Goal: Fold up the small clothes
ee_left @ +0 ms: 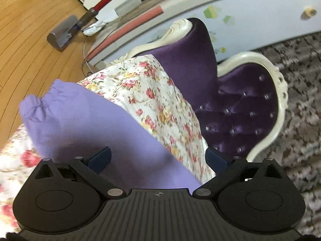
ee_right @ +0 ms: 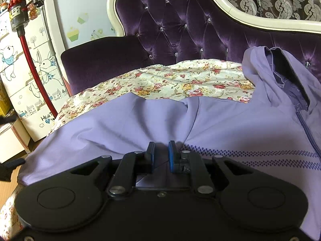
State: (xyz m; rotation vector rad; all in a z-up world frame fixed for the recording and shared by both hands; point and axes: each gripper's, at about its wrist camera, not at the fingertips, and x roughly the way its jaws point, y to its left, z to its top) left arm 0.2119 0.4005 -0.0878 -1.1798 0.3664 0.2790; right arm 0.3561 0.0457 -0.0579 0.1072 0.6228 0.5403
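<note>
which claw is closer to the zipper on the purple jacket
The right claw. It sits on the jacket front, with the zipper off to one side. The left claw hangs over a sleeve cuff; no zipper shows in its view.

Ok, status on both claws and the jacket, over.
Left claw open over lavender jacket's sleeve. Right claw narrowly open, nothing gripped. Jacket unfolded on floral cover. Nothing in the way.

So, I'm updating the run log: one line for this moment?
lilac jacket spread on floral sheet | left gripper open | right gripper nearly closed
</note>
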